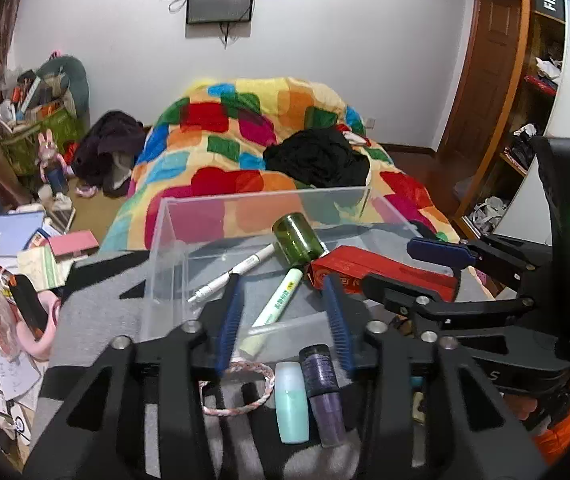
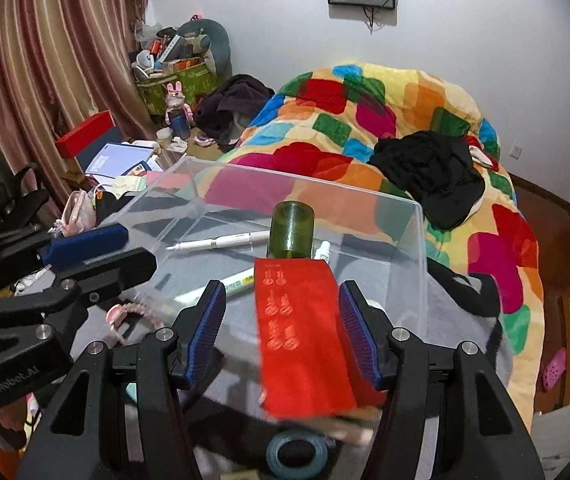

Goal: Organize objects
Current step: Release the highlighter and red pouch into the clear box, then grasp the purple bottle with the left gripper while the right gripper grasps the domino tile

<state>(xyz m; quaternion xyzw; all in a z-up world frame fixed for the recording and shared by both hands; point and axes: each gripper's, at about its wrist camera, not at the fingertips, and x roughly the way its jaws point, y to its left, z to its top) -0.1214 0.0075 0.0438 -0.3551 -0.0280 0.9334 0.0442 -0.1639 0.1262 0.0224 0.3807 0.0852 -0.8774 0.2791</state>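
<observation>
A clear plastic box [image 1: 165, 240] stands on a grey mat. Inside lie a green bottle [image 1: 297, 236], a white pen [image 1: 237, 268] and a green highlighter [image 1: 281, 296]. My left gripper [image 1: 281, 280] is open over the box's near wall, its blue pads either side of the highlighter and off it. In the right wrist view my right gripper [image 2: 280, 285] is shut on a red carton [image 2: 301, 320]. The carton's far end reaches into the clear box [image 2: 405, 240] beside the green bottle [image 2: 291, 232]. The right gripper [image 1: 389, 264] also shows at the right of the left wrist view.
On the mat beneath the left gripper lie a mint tube [image 1: 292, 400], a purple polish bottle [image 1: 323, 388] and a pink braided bracelet [image 1: 245, 388]. A tape roll [image 2: 297, 452] sits under the right gripper. A bed with a patchwork blanket [image 1: 265, 140] is behind; floor clutter lies left.
</observation>
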